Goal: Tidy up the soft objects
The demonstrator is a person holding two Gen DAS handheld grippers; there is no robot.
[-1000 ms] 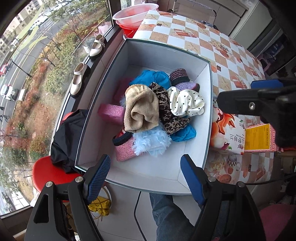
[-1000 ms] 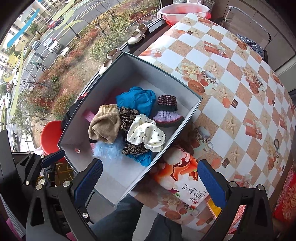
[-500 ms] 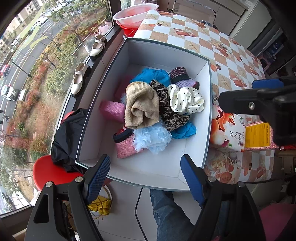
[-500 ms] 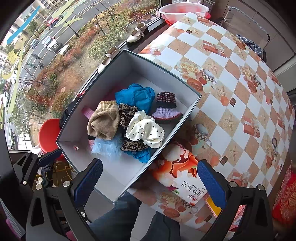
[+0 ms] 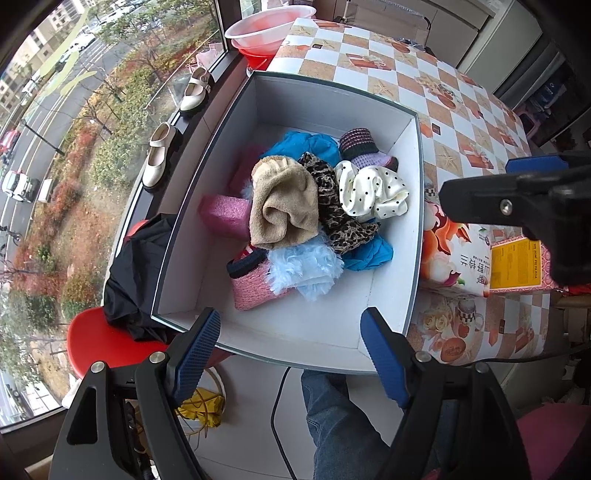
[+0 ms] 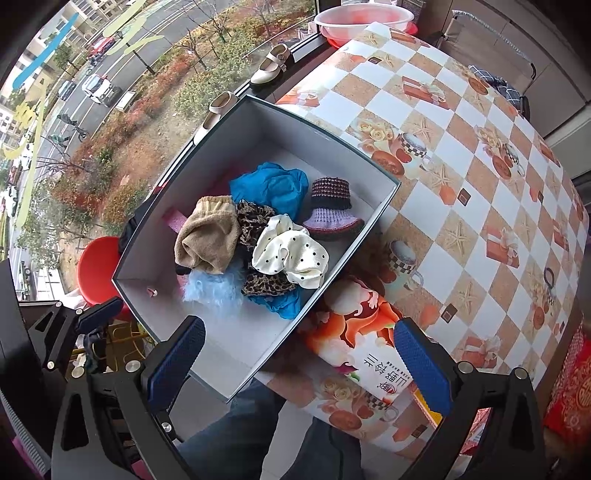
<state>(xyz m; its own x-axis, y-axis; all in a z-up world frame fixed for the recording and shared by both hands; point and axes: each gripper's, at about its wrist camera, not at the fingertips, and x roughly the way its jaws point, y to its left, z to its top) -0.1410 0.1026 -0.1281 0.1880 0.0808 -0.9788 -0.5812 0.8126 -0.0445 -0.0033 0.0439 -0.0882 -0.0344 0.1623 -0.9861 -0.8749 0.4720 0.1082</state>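
A grey-white open box (image 5: 413, 236) (image 6: 354, 236) stands at the table's near edge and holds a heap of soft things: a tan sock (image 5: 282, 206) (image 6: 208, 236), a white dotted cloth (image 5: 371, 190) (image 6: 290, 254), a leopard cloth (image 5: 332, 206), blue cloth (image 6: 269, 184), a purple knitted bootie (image 5: 360, 146) (image 6: 330, 214), pale blue fluff (image 5: 306, 264), a pink knit piece (image 5: 251, 290) and a pink foam block (image 5: 225, 214). My left gripper (image 5: 290, 347) is open and empty, above the box's near edge. My right gripper (image 6: 299, 363) is open and empty, above the box's near right corner.
A flowered packet (image 6: 364, 332) (image 5: 456, 258) lies right of the box on the checked tablecloth (image 6: 461, 166). A pink basin (image 5: 269, 27) sits at the far end. Shoes (image 5: 159, 158) stand on the window ledge. A red stool (image 5: 99, 339) with black cloth is on the left. The person's leg (image 5: 336, 413) is below.
Both grippers have drawn back and risen slightly, so the box sits a little higher in both views. Both stay open and empty.
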